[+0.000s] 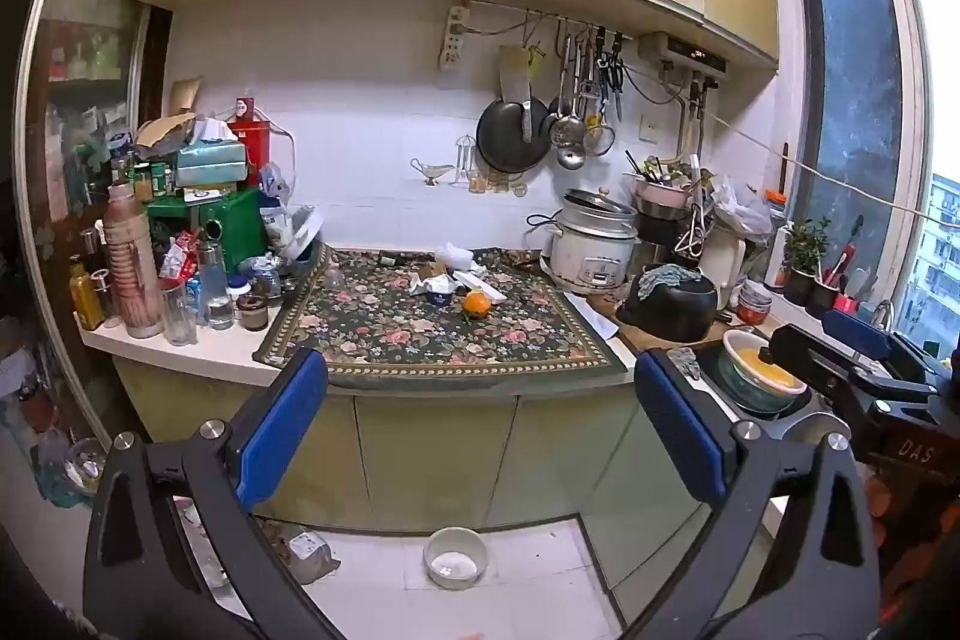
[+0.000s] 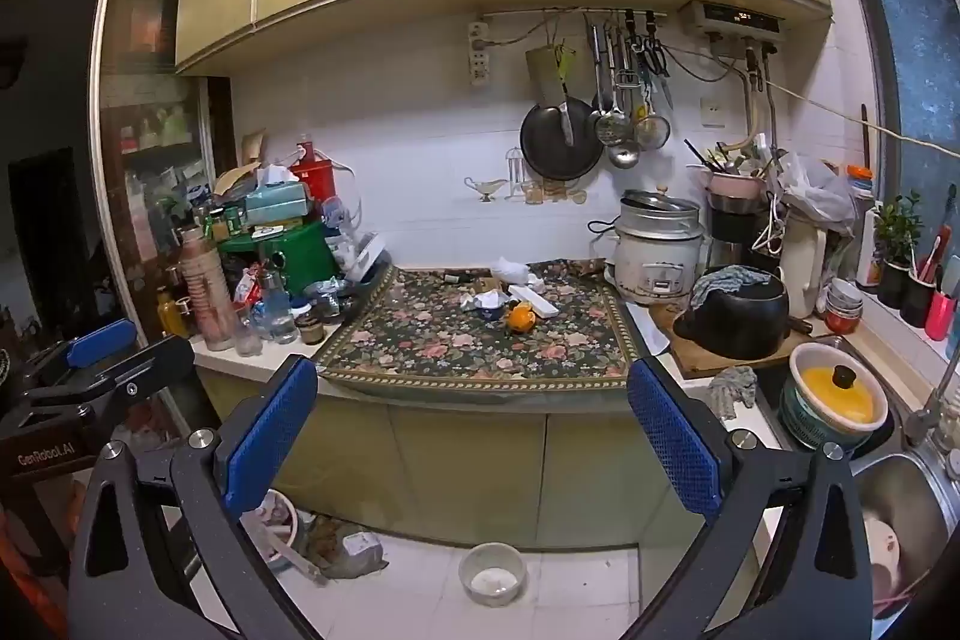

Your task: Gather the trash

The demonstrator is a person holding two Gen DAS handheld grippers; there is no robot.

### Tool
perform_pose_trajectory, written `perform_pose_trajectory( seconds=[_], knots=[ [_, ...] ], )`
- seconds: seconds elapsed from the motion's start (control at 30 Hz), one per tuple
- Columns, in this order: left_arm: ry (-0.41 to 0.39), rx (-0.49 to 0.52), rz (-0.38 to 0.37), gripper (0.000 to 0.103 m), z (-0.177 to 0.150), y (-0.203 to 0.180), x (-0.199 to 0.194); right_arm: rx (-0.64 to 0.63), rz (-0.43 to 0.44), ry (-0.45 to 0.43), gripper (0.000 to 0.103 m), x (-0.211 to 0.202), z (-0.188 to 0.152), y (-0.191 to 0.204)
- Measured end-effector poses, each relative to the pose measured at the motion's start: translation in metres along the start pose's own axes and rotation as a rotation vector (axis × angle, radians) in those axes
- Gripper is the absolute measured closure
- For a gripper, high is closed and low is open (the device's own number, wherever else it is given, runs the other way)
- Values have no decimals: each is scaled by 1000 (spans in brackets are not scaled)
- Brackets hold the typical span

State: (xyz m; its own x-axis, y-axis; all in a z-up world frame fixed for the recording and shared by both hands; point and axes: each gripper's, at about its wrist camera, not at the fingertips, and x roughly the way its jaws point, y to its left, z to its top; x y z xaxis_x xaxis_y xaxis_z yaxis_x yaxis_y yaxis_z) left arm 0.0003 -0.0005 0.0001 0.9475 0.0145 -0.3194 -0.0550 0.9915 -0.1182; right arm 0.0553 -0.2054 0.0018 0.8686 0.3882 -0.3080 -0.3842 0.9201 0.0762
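Both the left tool (image 1: pixel 480 424) and the right tool (image 2: pixel 474 430) hang fully spread and empty, well short of the worktop (image 1: pixel 198 346). The trash (image 1: pixel 441 283), crumpled wrappers and a white scrap, lies on the floral mat (image 1: pixel 444 334) just behind the orange (image 1: pixel 476 305). It looks light, soft and crushable; a pinch on a raised crumpled fold should hold best.

A: Tabletop (image 1: pixel 180 343) carries a floral mat (image 1: pixel 432 334). On the mat: orange peel (image 1: pixel 476 304), crumpled wrappers (image 1: pixel 435 287), white bag (image 1: pixel 454 254).

B: Noted. Rice cooker (image 1: pixel 591 241) at right, bottles (image 1: pixel 129 274) at left. Floor (image 1: pixel 540 568) holds a white bowl (image 1: pixel 455 558).
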Motion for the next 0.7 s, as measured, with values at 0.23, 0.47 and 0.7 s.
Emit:
perform_pose_trajectory(
  seconds=[0.23,0.47,0.7],
  knots=[
    [-24,21,6,0,0,1,-8,7,-7,14,0,0,3,-2],
    [-22,40,7,0,6,-8,-8,11,-9,17,0,0,-2,9],
    [-34,47,14,0,5,-8,-5,26,0,24,0,0,1,2]
  ],
)
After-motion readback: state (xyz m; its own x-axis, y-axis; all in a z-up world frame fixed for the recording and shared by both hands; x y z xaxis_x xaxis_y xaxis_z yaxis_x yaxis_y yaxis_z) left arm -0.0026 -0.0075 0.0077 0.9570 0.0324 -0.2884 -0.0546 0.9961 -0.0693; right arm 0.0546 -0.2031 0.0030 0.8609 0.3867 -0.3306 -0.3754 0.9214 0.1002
